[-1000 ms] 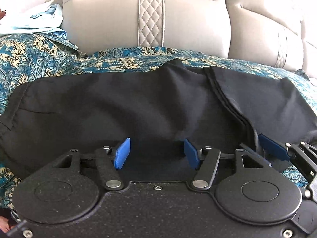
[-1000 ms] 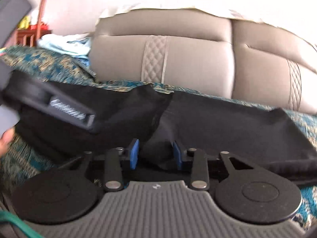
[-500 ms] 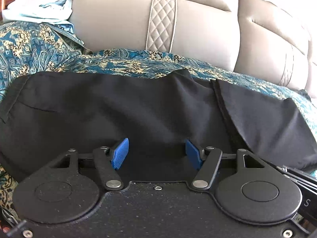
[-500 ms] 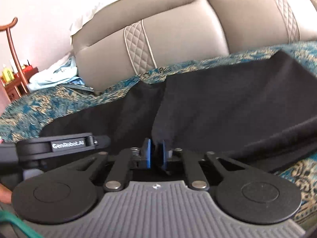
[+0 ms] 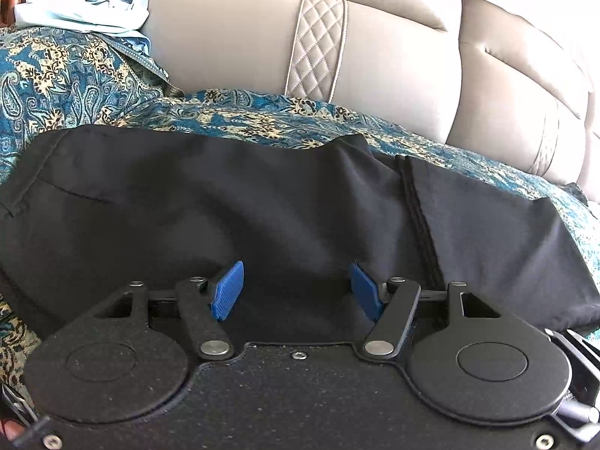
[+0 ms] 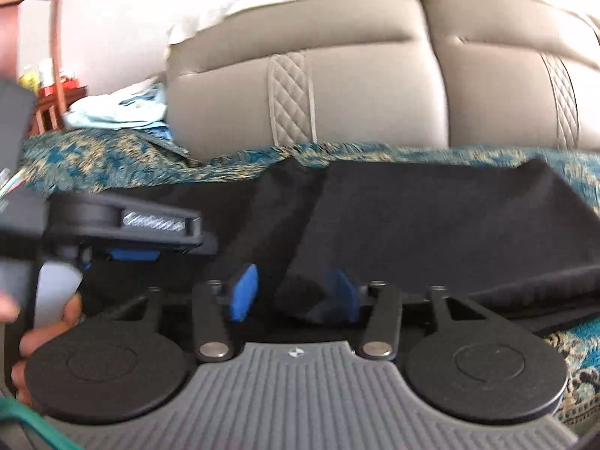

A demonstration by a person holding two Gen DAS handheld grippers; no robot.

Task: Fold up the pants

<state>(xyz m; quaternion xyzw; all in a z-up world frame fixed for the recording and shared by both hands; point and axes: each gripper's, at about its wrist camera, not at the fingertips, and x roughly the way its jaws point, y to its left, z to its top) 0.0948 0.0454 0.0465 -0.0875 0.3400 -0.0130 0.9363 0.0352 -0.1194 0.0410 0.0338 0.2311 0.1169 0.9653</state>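
Nearest the left wrist camera, the left gripper (image 5: 296, 290) hovers low over the black pants (image 5: 210, 206) with its blue pads (image 5: 227, 289) spread wide apart; dark fabric lies beneath the gap, but neither pad presses on it, so it holds nothing. Nearest the right wrist camera, the right gripper (image 6: 290, 292) has just been opening its jaws: its blue pads (image 6: 244, 290) now stand apart, and a small bunch of the black fabric sits between them, close to the pad on the right side of the view, though the blur there hides whether it touches. To the left in that view the left gripper's black body shows side-on just above the pants, with the fingers of a hand (image 6: 48, 322) wrapped round its handle at the frame's edge. The pants lie spread flat across the seat, running from left to right, with a folded layer (image 5: 498, 232) lying over the right-hand part and a corded seam (image 5: 420, 221) marking its edge. Under them is a teal, paisley-patterned cover (image 5: 262, 120) with gold motifs, which shows along the far edge of the garment and at both sides. Behind it rises the beige sofa back (image 5: 240, 45) with a quilted diamond strip (image 5: 317, 45). At the far left, pale blue cloth (image 5: 90, 11) is heaped on the cover, and beyond it stands reddish wooden furniture (image 6: 48, 86), blurred.
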